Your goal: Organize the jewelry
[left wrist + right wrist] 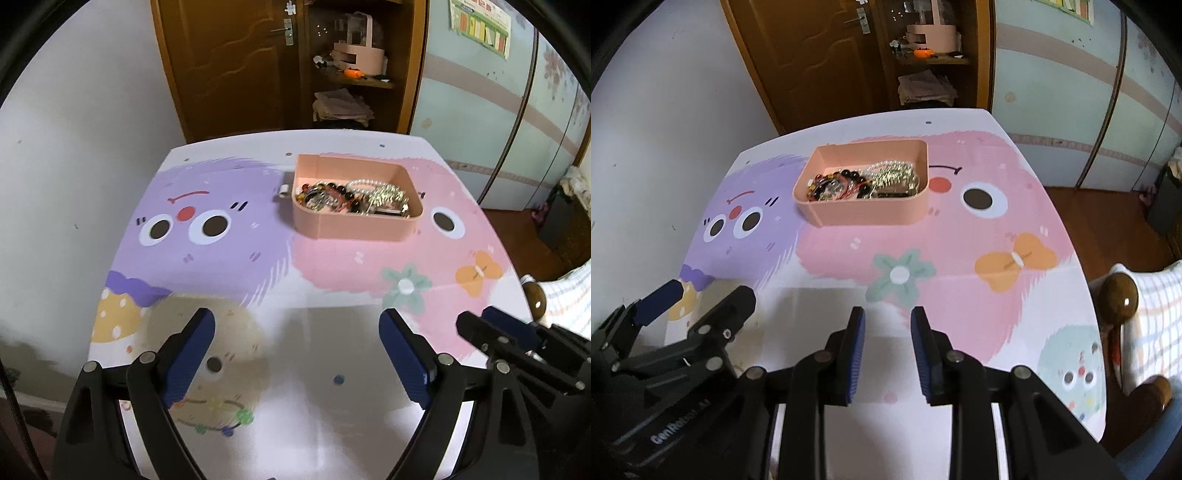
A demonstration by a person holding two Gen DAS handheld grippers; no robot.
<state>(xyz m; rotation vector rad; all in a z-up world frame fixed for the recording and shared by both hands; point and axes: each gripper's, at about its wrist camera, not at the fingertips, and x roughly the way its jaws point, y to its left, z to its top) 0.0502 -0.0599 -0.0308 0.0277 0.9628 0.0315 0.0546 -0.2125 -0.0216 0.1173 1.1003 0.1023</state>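
Tongs first: your left gripper (297, 354) stands spread wide with nothing between its pads; your right gripper (888, 354) is narrowed to a small gap, also gripping nothing. Both hover over the near edge of the cartoon-printed table (332, 387). Ahead of them, well apart, sits the pink tray (864, 212) heaped with bead bracelets, pearls and chains (864, 181). Its long axis runs crosswise to you. From your right gripper it lies almost dead ahead, so that one looks marginally better lined up.

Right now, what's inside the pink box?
The pink box holds tangled jewelry: dark beads, a pearl strand, gold chain. Whatever lies under the pile is covered.
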